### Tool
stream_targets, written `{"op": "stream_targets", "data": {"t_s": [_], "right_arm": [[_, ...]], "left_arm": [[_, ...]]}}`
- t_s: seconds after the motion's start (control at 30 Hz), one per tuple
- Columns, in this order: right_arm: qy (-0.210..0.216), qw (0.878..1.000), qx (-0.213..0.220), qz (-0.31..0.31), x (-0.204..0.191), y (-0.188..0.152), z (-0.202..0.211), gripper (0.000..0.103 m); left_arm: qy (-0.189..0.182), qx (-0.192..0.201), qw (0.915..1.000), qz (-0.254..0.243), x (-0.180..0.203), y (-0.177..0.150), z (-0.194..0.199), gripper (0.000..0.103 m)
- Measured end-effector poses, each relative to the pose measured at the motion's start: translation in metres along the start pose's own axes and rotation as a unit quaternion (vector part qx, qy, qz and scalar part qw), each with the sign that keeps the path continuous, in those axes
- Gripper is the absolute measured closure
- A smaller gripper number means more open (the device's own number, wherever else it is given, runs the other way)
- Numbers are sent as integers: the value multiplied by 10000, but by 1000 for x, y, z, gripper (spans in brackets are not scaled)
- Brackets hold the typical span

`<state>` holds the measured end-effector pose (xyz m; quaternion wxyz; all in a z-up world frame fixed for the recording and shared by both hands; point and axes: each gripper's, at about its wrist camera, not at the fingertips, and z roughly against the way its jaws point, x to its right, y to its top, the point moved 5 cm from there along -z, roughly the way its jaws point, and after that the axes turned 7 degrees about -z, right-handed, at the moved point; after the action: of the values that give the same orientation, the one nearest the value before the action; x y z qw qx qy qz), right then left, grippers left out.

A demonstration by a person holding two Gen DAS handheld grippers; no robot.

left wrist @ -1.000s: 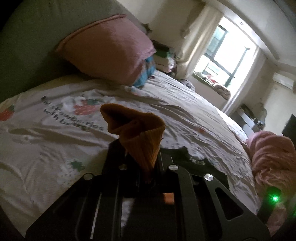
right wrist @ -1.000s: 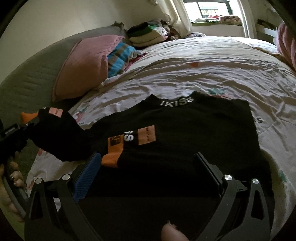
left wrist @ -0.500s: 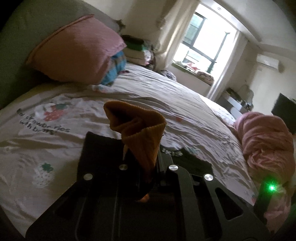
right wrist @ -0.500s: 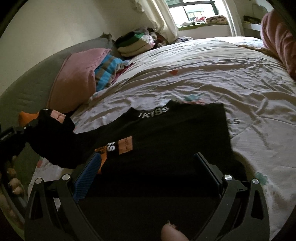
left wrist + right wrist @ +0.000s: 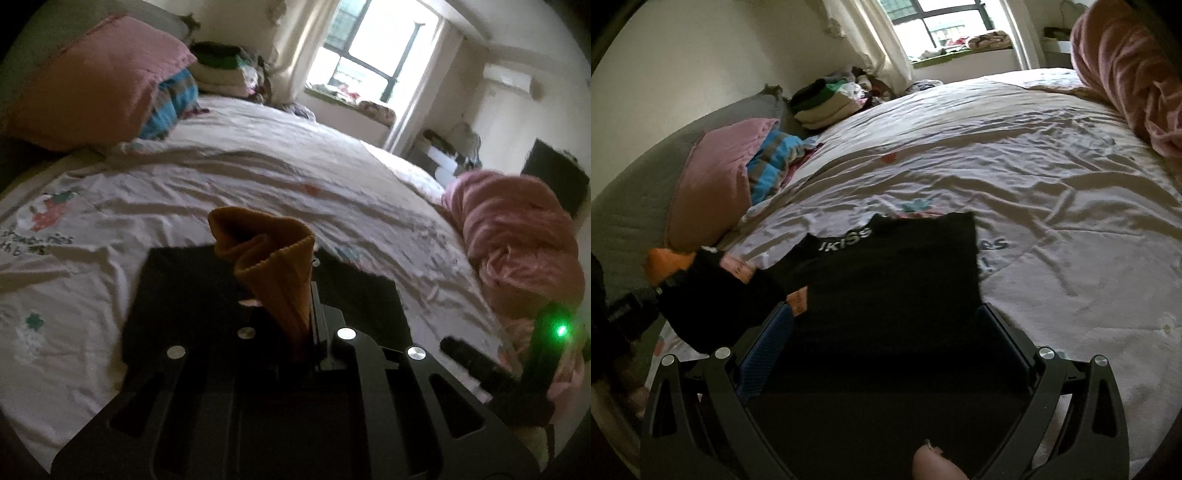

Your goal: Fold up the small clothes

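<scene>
Left gripper clamped on orange cuff at lower centre, black shirt body spread beyond; right gripper apart over its near edge.

Bedsheet lies open between pillow and blanket.
</scene>
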<state>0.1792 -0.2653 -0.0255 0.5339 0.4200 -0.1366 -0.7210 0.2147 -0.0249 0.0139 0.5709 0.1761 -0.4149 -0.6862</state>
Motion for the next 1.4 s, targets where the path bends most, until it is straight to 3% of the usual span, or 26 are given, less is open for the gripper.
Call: {"op": "stream_targets", "data": {"t_s": [0.53, 0.7, 0.83, 0.87, 1.07, 1.2, 1.27, 1.3, 1.4], "right_arm": [[-452, 9985, 34, -318, 41, 2, 6, 5], [-585, 9977, 6, -341, 47, 0, 6, 5], [-663, 9973, -41, -325, 47, -1, 6, 5], [-664, 9972, -63, -326, 47, -2, 6, 5], [-671, 9967, -397, -206, 40, -20, -5, 5], [-368, 9956, -862, -35, 18, -43, -19, 5], [-149, 9938, -1099, 66, 3, -55, -27, 10], [-117, 9929, -1176, 99, -2, -58, -31, 18], [-163, 9897, -1413, 156, -14, -71, -47, 25]], "left_arm": [[-550, -877, 9909, -860, 56, -57, -57, 95], [-802, -1160, 9848, -1010, 66, -75, -67, 80], [-1192, -1304, 9800, -921, 72, -85, -68, 55], [-1349, -1299, 9784, -871, 73, -86, -66, 48], [-1646, -1011, 9797, -537, 55, -72, -46, 30], [-1123, -765, 9903, -306, 22, -56, -38, 24], [-782, -646, 9946, -208, 2, -49, -33, 21], [-630, -604, 9961, -146, -7, -46, -31, 21], [-144, -538, 9984, -103, -31, -38, -29, 13]]}}
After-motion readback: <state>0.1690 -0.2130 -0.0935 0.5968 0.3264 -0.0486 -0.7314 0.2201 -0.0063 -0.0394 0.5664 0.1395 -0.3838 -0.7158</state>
